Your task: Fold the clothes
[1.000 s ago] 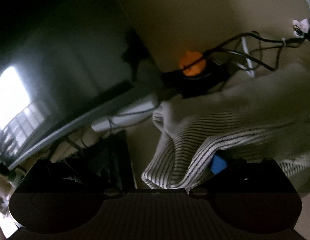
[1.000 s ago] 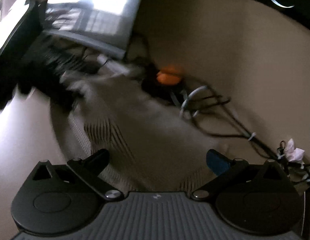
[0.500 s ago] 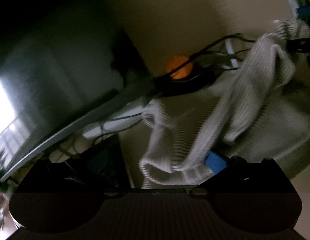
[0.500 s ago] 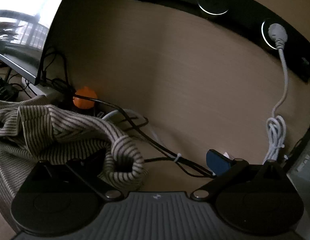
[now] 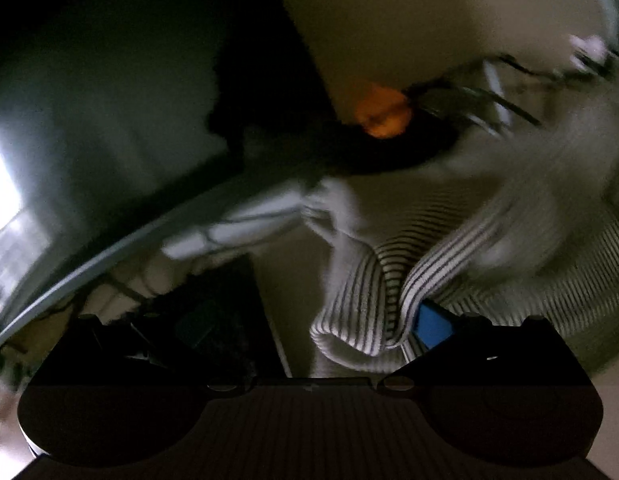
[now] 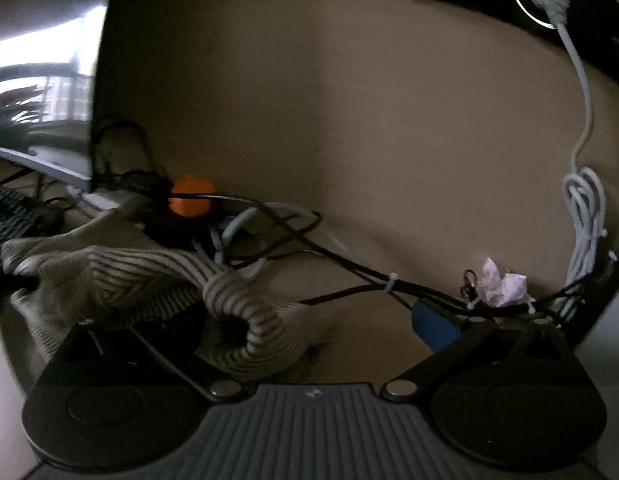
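Observation:
A cream sweater with thin dark stripes (image 5: 461,248) lies bunched on the desk. In the left wrist view a fold of it sits just ahead of my left gripper (image 5: 305,328), against the blue pad of the right finger (image 5: 431,326); the jaws stand wide apart and open. The sweater's right part is blurred by motion. In the right wrist view a striped sleeve (image 6: 237,300) drapes over the left finger of my right gripper (image 6: 309,324), which is open. Its blue-padded right finger (image 6: 433,324) is bare.
A monitor (image 5: 109,120) and a dark keyboard (image 6: 13,216) stand at the left. An orange round object (image 6: 189,196) sits among tangled black cables (image 6: 309,248) along the wall. A coiled white cable (image 6: 585,216) and a crumpled tissue (image 6: 501,286) are at the right.
The right gripper swung from above the sweater toward the wall, with a sleeve hanging over its left finger. In the left view the raised sleeve has come down and blurs at the right.

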The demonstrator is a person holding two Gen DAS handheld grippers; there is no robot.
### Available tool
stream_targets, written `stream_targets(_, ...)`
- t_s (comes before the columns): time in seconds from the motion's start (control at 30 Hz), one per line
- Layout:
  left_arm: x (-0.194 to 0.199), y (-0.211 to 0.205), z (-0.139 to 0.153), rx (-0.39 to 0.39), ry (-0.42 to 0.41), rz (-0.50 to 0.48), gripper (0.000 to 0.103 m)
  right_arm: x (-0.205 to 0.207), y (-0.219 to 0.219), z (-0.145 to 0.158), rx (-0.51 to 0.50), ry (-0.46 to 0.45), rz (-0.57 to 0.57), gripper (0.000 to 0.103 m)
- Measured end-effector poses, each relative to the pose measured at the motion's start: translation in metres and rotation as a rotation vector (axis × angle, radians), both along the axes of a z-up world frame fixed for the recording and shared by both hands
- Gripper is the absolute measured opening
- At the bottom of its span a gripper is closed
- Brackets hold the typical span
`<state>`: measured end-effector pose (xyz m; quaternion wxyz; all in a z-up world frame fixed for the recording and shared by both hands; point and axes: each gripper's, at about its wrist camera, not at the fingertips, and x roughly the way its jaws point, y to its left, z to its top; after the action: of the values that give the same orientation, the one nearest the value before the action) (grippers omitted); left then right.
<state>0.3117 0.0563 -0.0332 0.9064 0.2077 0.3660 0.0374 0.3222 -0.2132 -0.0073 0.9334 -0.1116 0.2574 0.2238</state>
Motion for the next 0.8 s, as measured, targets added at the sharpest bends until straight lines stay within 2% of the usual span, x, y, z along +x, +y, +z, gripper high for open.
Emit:
stream_targets(0.13, 0.008, 0.011, 0.017, -0.057, -0.054, 0.061, 0.103, -0.026, 0.007, 0.01, 0.022, 0.023, 0.175, 0.103)
stream_targets(0.23, 0.017, 0.013, 0.022, -0.053, -0.054, 0.065, 0.103, -0.042, 0.021, 0.008, -0.029, 0.004, 0.224, 0.103)
stream_targets(0.33, 0.021, 0.009, 0.024, -0.048, -0.068, 0.07, 0.103, -0.039, 0.038, -0.009, -0.142, 0.004, 0.198, 0.103)
stream_targets(0.4, 0.017, 0.009, 0.026, -0.063, -0.073, 0.065, 0.103, -0.026, 0.045, -0.022, -0.241, -0.017, 0.127, 0.103)
stream_targets(0.43, 0.016, 0.009, 0.027, -0.071, -0.076, 0.063, 0.103, -0.02, 0.043, -0.022, -0.24, -0.03, 0.076, 0.103)
stream_targets(0.5, 0.007, 0.009, 0.029, -0.09, -0.08, 0.04, 0.103, -0.009, 0.031, -0.012, -0.146, -0.046, -0.024, 0.103)
stream_targets(0.6, -0.007, 0.01, 0.026, -0.115, -0.064, -0.013, 0.103, 0.001, 0.013, 0.01, 0.011, -0.053, -0.08, 0.103)
stream_targets(0.67, -0.01, 0.011, 0.015, -0.09, -0.04, -0.008, 0.103, 0.007, 0.004, 0.02, 0.082, -0.057, -0.114, 0.103)
stream_targets(0.73, -0.002, 0.016, 0.005, -0.05, -0.03, 0.068, 0.103, 0.01, 0.005, 0.017, 0.05, -0.055, -0.139, 0.103)
stream_targets(0.8, 0.005, 0.025, 0.005, -0.101, -0.033, 0.135, 0.103, 0.012, 0.009, 0.007, -0.038, -0.032, -0.152, 0.103)
